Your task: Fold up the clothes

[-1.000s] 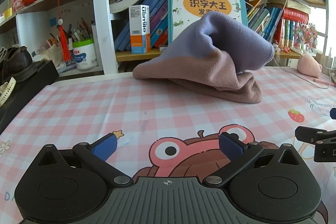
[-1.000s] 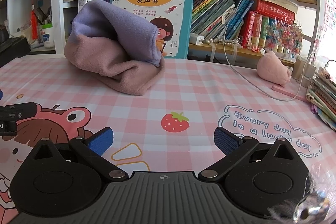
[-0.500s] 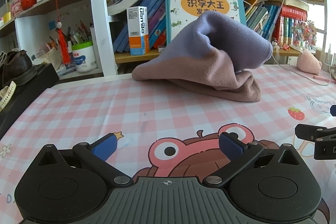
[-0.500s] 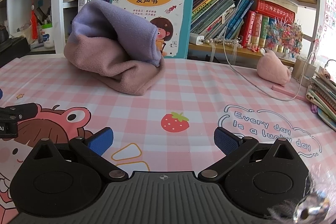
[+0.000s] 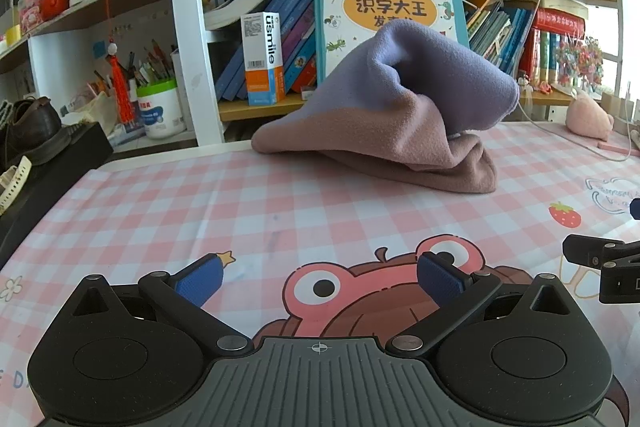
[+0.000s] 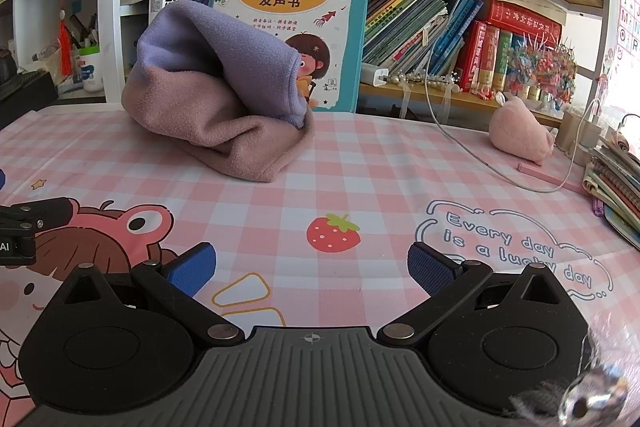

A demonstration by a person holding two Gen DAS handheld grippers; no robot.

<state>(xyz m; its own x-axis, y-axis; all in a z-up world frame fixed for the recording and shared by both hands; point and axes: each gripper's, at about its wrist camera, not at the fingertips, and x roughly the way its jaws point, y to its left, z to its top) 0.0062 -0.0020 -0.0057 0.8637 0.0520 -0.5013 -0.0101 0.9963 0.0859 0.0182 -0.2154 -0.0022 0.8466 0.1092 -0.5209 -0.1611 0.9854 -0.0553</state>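
A crumpled garment (image 5: 396, 119), lilac on top and dusty pink below, lies heaped at the back of the pink checked tablecloth (image 5: 240, 211), against the bookshelf. The right wrist view has the same garment (image 6: 216, 107) at upper left. My left gripper (image 5: 318, 279) is open, low over the cloth, well short of the garment, with nothing between its blue pads (image 5: 200, 281). My right gripper (image 6: 310, 271) is open too, over a strawberry print, empty. Part of the right gripper (image 5: 600, 259) pokes in at the left wrist view's right edge.
A bookshelf with a large children's book (image 5: 388, 7) stands right behind the garment. A white cable (image 6: 460, 139) and a pink plush (image 6: 520, 135) lie at the back right, with stacked notebooks (image 6: 616, 179) at the right edge. A black box with shoes (image 5: 36, 143) sits left.
The left wrist view has tilted up slightly, so the garment and shelf sit a touch lower in frame. The right gripper has not moved. Both stay open.
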